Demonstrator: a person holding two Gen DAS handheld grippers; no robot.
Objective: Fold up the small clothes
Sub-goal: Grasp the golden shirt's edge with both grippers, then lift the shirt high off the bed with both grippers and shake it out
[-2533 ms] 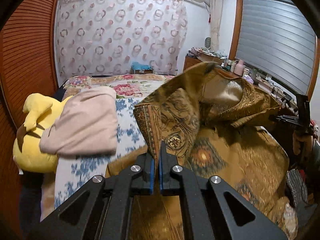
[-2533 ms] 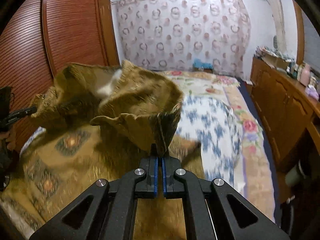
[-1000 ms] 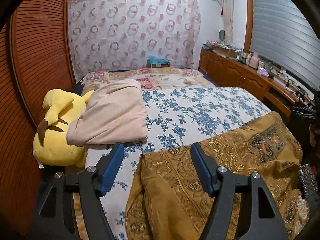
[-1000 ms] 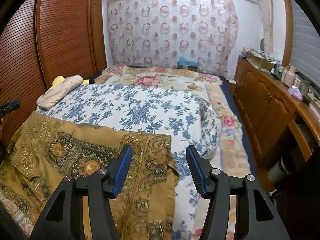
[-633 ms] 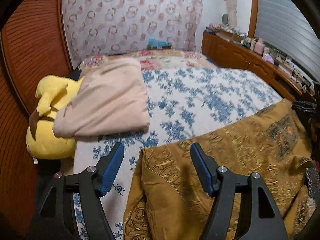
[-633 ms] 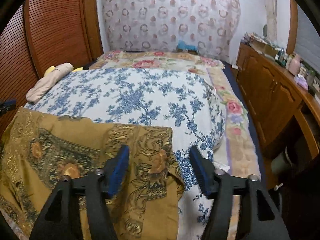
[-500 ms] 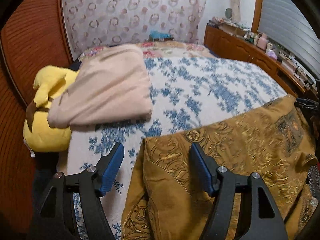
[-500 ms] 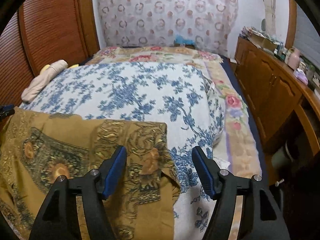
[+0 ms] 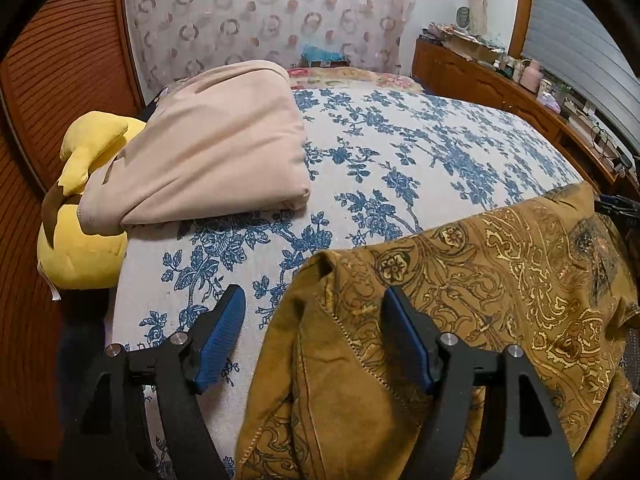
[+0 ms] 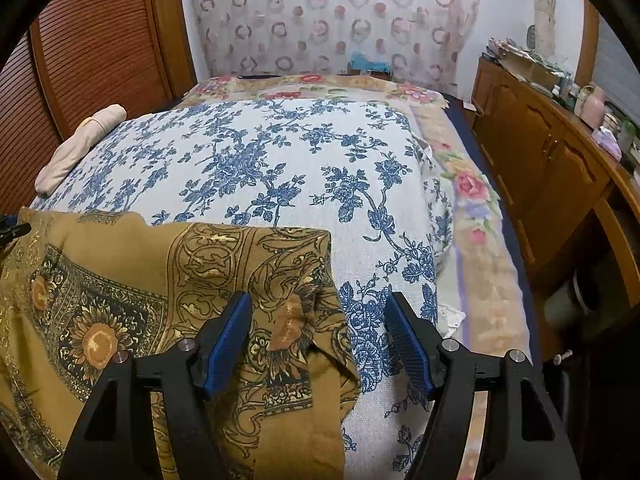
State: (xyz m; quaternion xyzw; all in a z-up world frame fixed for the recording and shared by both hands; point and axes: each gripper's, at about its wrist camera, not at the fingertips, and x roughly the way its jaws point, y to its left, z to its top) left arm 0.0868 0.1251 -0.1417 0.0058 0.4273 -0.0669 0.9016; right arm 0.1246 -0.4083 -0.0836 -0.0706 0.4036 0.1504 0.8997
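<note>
Mustard patterned garment (image 9: 500,288) lies folded on the blue-floral bedspread (image 10: 288,160), near edge, as left gripper (image 9: 312,336) and right gripper (image 10: 318,338) hover wide, empty.

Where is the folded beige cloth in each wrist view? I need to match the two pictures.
Left wrist view: folded beige cloth is large at upper left, lying on the blue-flowered bedspread and partly over the yellow plush toy.
Right wrist view: folded beige cloth is small at the far left edge of the bed, by the wooden wardrobe.
Shared landmark: the ring-patterned curtain behind the bed.
</note>
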